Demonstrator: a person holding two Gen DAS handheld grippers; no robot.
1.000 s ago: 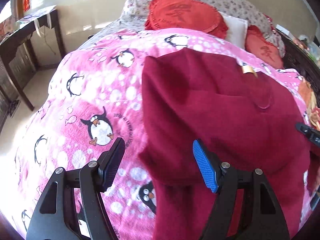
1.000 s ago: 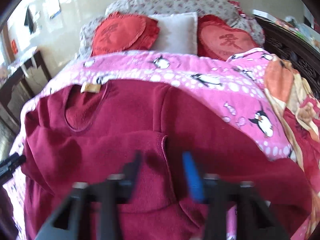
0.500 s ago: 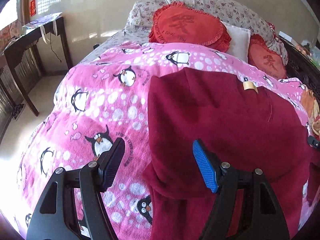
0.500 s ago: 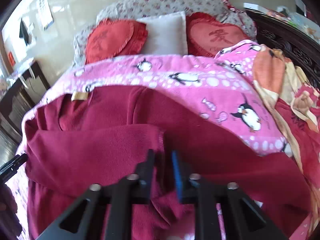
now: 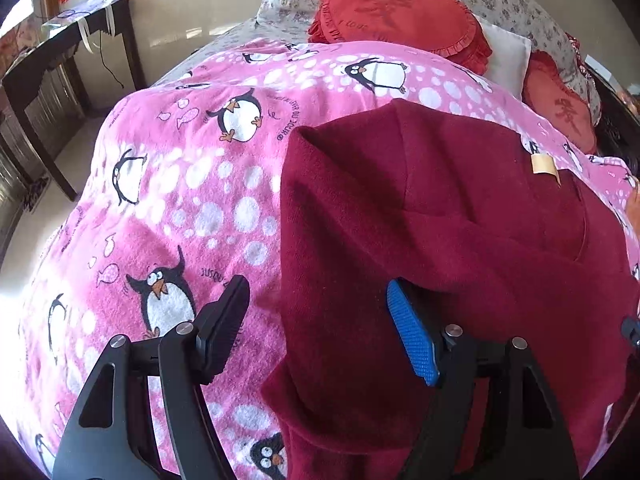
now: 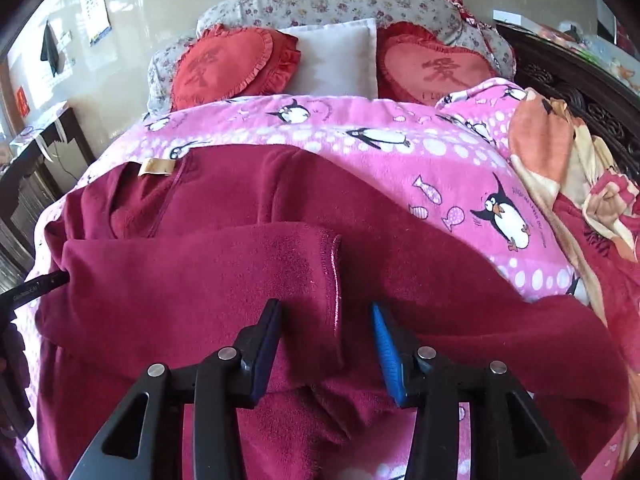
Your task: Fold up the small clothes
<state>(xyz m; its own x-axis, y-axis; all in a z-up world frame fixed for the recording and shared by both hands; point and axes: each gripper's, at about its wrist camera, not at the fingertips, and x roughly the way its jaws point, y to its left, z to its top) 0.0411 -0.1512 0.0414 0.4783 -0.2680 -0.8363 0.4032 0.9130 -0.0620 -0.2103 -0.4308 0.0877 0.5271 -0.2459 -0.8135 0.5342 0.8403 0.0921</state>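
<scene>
Left wrist view
- Garment: a dark red fleece top (image 5: 460,240) lies on a pink penguin-print blanket (image 5: 180,184) and fills the right and lower centre of the frame; its left edge is a straight fold running down the middle.
- Label: a tan tag (image 5: 543,165) sits at the neckline, upper right.
- Left gripper (image 5: 316,330): jaws stand wide apart at the bottom of the frame. The black pad is over bare blanket to the left of the folded edge, and the blue pad is over the red fabric. The fabric edge lies between them, and neither pad presses on it.
- Background: a red frilled cushion (image 5: 396,12) at top centre, a white pillow (image 5: 506,54) beside it, and a dark wooden table (image 5: 60,64) at upper left.

Right wrist view
- Garment: the same red top (image 6: 200,280) spreads across the lower and left parts of the frame. A sleeve is folded across the body, and its cuff (image 6: 332,280) ends at centre.
- Right gripper (image 6: 326,346): jaws have just been opening and now stand partly apart at bottom centre. The cuff end lies between the pads, and the pads are not clamped on it.
- Left edge: the tip of the other gripper shows at mid-left, against the fabric's edge.
- Background: two red heart cushions (image 6: 436,66) with the white pillow between them at the top, and an orange patterned cloth (image 6: 560,152) at right.
</scene>
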